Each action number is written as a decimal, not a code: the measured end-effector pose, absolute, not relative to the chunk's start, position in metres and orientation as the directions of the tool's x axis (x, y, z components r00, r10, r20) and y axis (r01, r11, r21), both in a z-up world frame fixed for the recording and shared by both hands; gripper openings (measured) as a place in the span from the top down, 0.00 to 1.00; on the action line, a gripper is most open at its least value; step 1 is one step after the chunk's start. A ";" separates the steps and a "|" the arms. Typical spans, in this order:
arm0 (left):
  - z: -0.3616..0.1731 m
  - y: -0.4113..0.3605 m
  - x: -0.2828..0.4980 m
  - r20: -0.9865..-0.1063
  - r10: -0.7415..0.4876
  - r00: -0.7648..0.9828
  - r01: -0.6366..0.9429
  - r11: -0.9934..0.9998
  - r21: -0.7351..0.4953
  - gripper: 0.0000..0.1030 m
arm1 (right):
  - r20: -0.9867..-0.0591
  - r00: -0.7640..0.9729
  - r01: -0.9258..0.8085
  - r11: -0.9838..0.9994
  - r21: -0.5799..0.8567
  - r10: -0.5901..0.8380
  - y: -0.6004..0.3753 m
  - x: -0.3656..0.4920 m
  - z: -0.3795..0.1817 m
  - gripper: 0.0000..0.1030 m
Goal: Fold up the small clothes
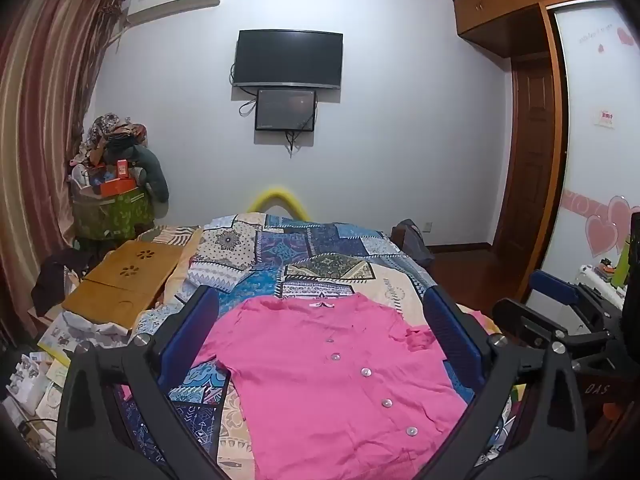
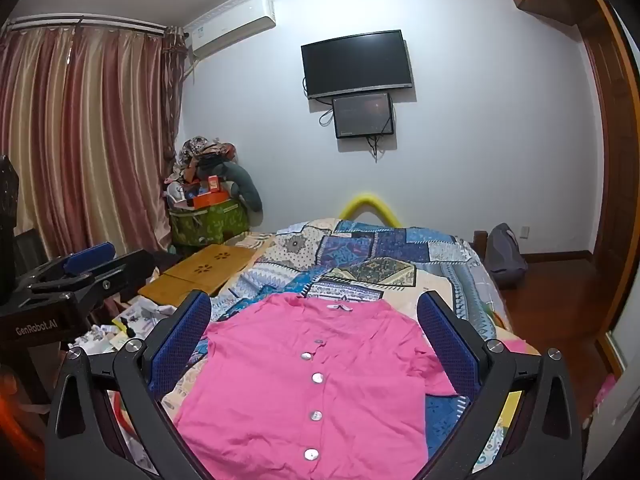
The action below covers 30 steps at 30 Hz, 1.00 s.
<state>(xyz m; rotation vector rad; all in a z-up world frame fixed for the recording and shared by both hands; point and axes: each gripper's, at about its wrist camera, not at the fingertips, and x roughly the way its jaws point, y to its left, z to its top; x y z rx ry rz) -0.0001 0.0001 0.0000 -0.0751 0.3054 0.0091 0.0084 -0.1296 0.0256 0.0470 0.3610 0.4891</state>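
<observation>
Left wrist view: the left hand-held gripper [image 1: 320, 320] gapes wide above a flat pink buttoned cotton shirt [image 1: 320, 380] on the patchwork-quilted bed [image 1: 320, 256]; the right hand-held gripper [image 2: 314, 320] likewise, empty.

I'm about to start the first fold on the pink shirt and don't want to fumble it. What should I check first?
1. Pink shirt lies flat, buttons up: ok.
2. Left tongs open, nothing held: ok.
3. Right tongs open, nothing held: ok.
4. Sleeves spread out: not ok, one is bunched by the shoulder.
5. Quilt under the shirt smooth: not ok, rumpled.
6. Hem straight: cannot tell, out of view.
</observation>
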 end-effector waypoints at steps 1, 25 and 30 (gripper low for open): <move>0.000 0.000 0.000 -0.301 -0.001 0.953 -0.022 0.997 -0.073 0.00 | -0.320 0.823 -0.450 0.883 0.136 0.469 -0.130 0.008 0.026 0.01; -0.006 0.007 0.003 -0.335 0.001 0.942 -0.023 0.998 -0.064 0.00 | -0.347 0.815 -0.445 0.884 0.140 0.465 -0.129 0.015 0.023 0.01; -0.006 0.006 0.003 -0.339 -0.004 0.941 -0.020 0.998 -0.066 0.00 | -0.347 0.815 -0.445 0.885 0.140 0.464 -0.130 0.015 0.022 0.01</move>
